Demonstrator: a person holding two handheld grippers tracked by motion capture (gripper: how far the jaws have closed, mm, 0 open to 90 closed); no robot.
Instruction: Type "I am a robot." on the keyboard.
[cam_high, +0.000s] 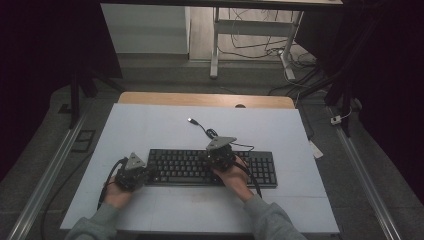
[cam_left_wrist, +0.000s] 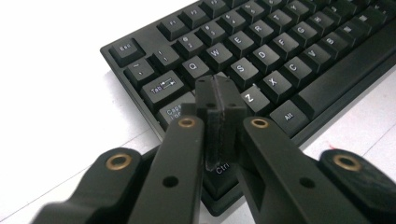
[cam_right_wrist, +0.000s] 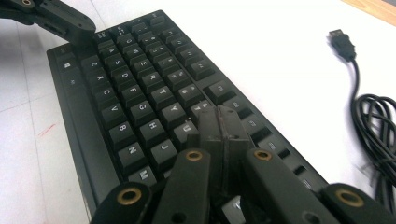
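Observation:
A black keyboard (cam_high: 210, 167) lies across the white table (cam_high: 150, 130), its cable (cam_high: 210, 132) ending in a loose USB plug (cam_high: 191, 120) behind it. My left gripper (cam_high: 134, 172) is at the keyboard's left end, and in the left gripper view its tips (cam_left_wrist: 219, 93) are shut over the keys (cam_left_wrist: 261, 56) near the left Shift and Ctrl, with nothing between them. My right gripper (cam_high: 220, 152) hovers over the middle of the keyboard. In the right gripper view its tips (cam_right_wrist: 220, 122) are shut above the keys (cam_right_wrist: 140, 112) around I and K. The left gripper (cam_right_wrist: 70, 23) shows at the top left there.
The coiled cable (cam_right_wrist: 378, 126) and USB plug (cam_right_wrist: 340, 39) lie on the table to the right of the keyboard in the right gripper view. A wooden strip (cam_high: 205, 99) edges the table's far side. Desk legs (cam_high: 215, 45) and floor cables stand beyond.

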